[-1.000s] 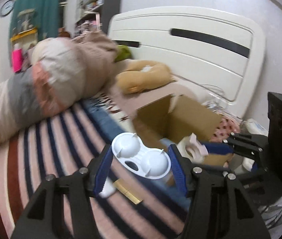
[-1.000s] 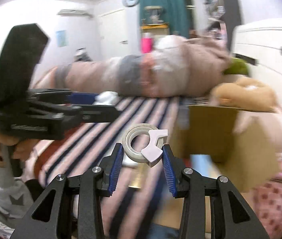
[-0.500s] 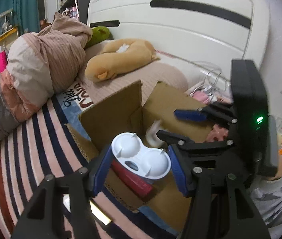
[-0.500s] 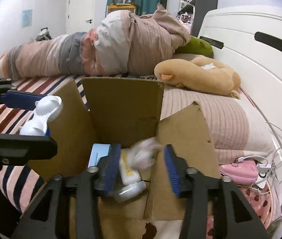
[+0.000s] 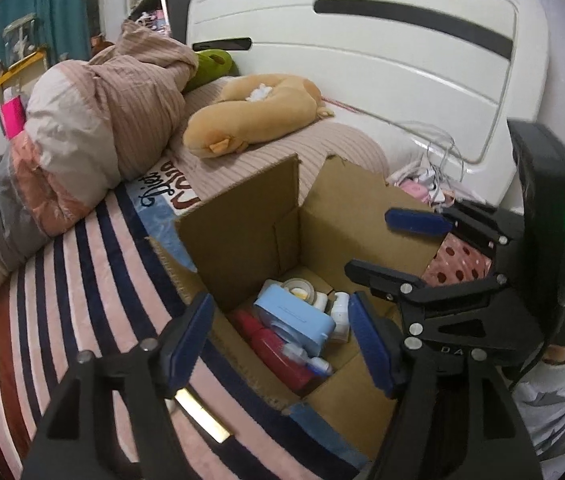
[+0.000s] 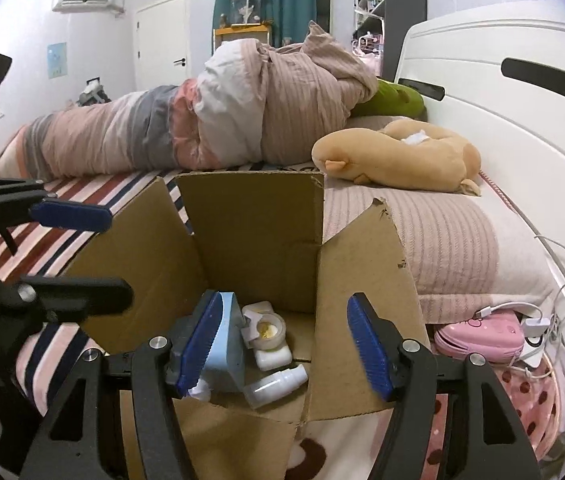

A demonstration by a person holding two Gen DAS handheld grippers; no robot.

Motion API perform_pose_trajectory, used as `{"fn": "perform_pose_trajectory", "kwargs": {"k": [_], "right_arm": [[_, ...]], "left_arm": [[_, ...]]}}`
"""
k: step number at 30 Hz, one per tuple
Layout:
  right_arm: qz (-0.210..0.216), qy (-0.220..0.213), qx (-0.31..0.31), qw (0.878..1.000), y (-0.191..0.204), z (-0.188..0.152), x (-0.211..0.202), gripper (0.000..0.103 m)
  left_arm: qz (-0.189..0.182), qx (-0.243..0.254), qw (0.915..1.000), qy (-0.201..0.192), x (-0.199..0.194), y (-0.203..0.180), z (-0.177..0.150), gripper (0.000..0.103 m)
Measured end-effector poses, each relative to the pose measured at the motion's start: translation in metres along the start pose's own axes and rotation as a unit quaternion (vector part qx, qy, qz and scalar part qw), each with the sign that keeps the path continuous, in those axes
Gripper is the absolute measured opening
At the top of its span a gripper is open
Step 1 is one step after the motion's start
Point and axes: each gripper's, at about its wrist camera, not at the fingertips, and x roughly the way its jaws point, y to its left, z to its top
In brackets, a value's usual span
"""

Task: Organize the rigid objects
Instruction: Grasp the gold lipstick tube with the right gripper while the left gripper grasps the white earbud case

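Observation:
An open cardboard box [image 5: 242, 224] [image 6: 258, 232] stands on the striped bed. Inside lie a light blue case [image 5: 294, 316] [image 6: 226, 352], a red box [image 5: 274, 348], a tape roll [image 5: 300, 288] [image 6: 268, 330], a white bottle [image 6: 276, 388] and other small white items. My left gripper [image 5: 280, 334] is open and empty above the box's near-left side. My right gripper [image 6: 288, 346] is open and empty above the box; it also shows in the left wrist view [image 5: 414, 220]. The left gripper shows at the left of the right wrist view [image 6: 70, 216].
A gold bar-shaped item [image 5: 202, 416] lies on the striped blanket [image 5: 62, 320] beside the box. A rolled duvet [image 6: 202, 120] and a tan plush toy [image 6: 398, 160] lie behind it. The white headboard [image 5: 362, 48], cables and a pink pouch [image 6: 482, 332] are at the right.
Both grippers moved over the box and opened. The white double-cup piece left the left gripper and the tape dispenser left the right gripper; the tape now lies in the box.

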Motion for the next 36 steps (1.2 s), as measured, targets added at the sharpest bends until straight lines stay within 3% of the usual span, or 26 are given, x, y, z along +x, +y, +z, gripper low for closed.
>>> {"fn": "perform_pose_trajectory", "kwargs": {"k": [7, 10, 15, 17, 19, 23, 25, 28, 32, 35, 36], "right_arm": [[0.027, -0.027, -0.004, 0.999, 0.025, 0.009, -0.02, 0.062], [0.065, -0.058, -0.016, 0.996, 0.051, 0.017, -0.037, 0.062], [0.126, -0.072, -0.042, 0.988, 0.105, 0.024, -0.045, 0.061], [0.152, -0.076, -0.054, 0.984, 0.128, 0.023, -0.042, 0.054], [0.167, -0.079, -0.076, 0.98, 0.152, 0.02, -0.035, 0.04], [0.173, -0.023, -0.098, 0.98, 0.195, 0.005, 0.001, 0.032], [0.171, 0.005, -0.097, 0.98, 0.206, -0.004, 0.018, 0.031], [0.133, 0.04, -0.096, 0.986, 0.218, -0.026, 0.05, 0.031], [0.057, 0.075, -0.082, 0.992, 0.211, -0.046, 0.094, 0.031], [0.034, 0.097, -0.067, 0.992, 0.2, -0.056, 0.118, 0.031], [0.033, 0.106, -0.061, 0.992, 0.197, -0.059, 0.125, 0.025]], "left_arm": [[0.016, -0.038, 0.9981, -0.046, -0.05, 0.04, -0.013, 0.071], [0.04, -0.059, 0.9956, -0.06, -0.069, 0.068, -0.026, 0.072], [0.071, -0.094, 0.9906, -0.07, -0.089, 0.114, -0.06, 0.072], [0.085, -0.109, 0.9882, -0.066, -0.091, 0.134, -0.077, 0.072], [0.092, -0.122, 0.9864, -0.061, -0.089, 0.152, -0.095, 0.072], [0.087, -0.13, 0.9866, -0.045, -0.075, 0.178, -0.127, 0.072], [0.082, -0.13, 0.9874, -0.035, -0.063, 0.186, -0.138, 0.072], [0.068, -0.132, 0.9887, -0.019, -0.041, 0.196, -0.151, 0.072], [0.029, -0.135, 0.9904, 0.006, -0.006, 0.2, -0.16, 0.072], [0.008, -0.136, 0.9904, 0.025, 0.02, 0.197, -0.16, 0.072], [0.0, -0.134, 0.9904, 0.032, 0.03, 0.195, -0.159, 0.072]]}}
